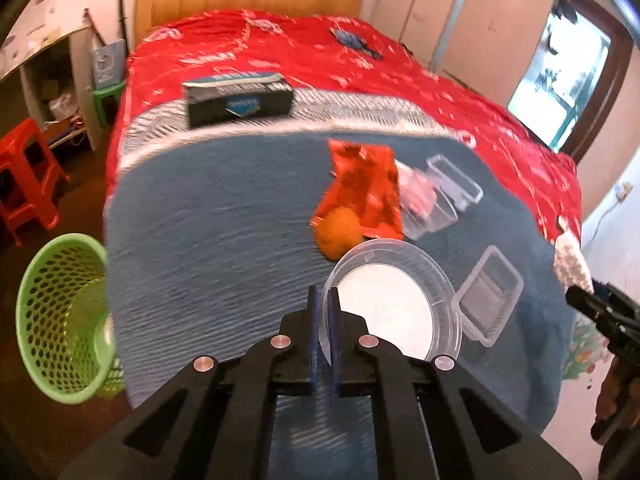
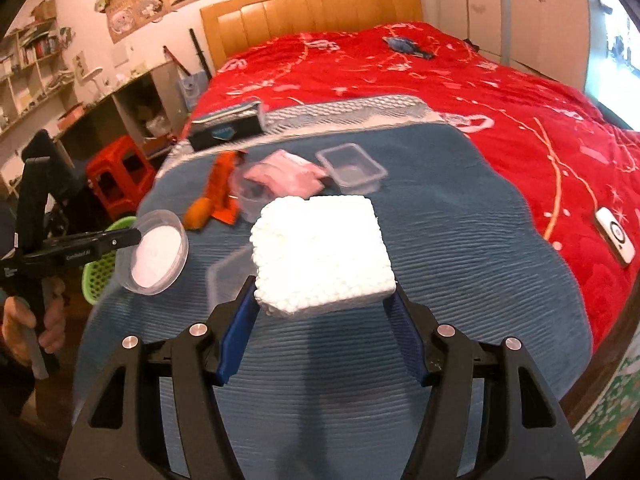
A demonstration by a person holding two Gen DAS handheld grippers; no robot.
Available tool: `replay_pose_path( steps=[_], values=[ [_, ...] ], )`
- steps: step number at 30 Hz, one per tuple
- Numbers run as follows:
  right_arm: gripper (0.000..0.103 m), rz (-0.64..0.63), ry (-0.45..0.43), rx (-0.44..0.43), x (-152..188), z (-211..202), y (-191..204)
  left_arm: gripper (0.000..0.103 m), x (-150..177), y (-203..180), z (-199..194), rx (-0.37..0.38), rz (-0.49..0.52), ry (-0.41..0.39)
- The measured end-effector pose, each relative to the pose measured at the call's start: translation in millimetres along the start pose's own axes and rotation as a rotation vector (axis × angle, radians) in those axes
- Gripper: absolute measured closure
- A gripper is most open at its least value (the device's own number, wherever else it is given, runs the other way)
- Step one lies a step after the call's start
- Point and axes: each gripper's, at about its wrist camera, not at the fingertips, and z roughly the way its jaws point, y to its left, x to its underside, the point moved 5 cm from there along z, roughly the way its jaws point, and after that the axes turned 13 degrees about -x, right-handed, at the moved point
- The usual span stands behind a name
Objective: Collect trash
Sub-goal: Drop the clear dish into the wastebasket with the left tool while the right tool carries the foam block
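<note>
My left gripper point(image 1: 323, 294) is shut on the rim of a round clear plastic lid point(image 1: 394, 300), lifted over the blue blanket point(image 1: 208, 232); the right wrist view shows that lid point(image 2: 154, 250) in the left gripper point(image 2: 138, 237). My right gripper point(image 2: 324, 298) is shut on a white foam block point(image 2: 322, 248), held above the blanket. On the blanket lie an orange snack wrapper point(image 1: 366, 188), an orange fruit point(image 1: 338, 236), a clear cup point(image 1: 430, 216), pink plastic point(image 2: 286, 176) and two clear rectangular trays point(image 1: 490, 298) point(image 2: 352, 166). A green mesh basket point(image 1: 60, 320) stands on the floor at the left.
A dark box point(image 1: 238, 96) lies on the red bedspread point(image 1: 400, 80). A white phone-like device point(image 2: 614, 238) rests at the bed's right side. Red stools point(image 1: 28, 176) and shelves stand left of the bed. A person's hand point(image 2: 24, 316) holds the left gripper's handle.
</note>
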Motion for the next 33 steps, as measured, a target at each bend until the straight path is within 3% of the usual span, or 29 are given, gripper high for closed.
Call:
replay_pose_path(
  steps=[6,12,17,23,33],
  values=[
    [0.04,-0.046,0.011,-0.063,-9,15,44,0.098,-1,63,-30,-0.069,-0.098,-0.056],
    [0.04,-0.098,0.038,-0.137,-19,40,94,0.098,3,142,-36,-0.191,-0.191,-0.063],
    [0.04,-0.148,0.061,-0.195,-25,62,137,0.098,18,209,-19,-0.321,-0.256,-0.007],
    [0.04,-0.202,0.115,-0.258,-28,96,186,0.098,44,271,14,-0.405,-0.321,0.097],
    [0.04,-0.233,0.198,-0.329,-34,153,247,0.097,68,316,49,-0.467,-0.363,0.194]
  ],
)
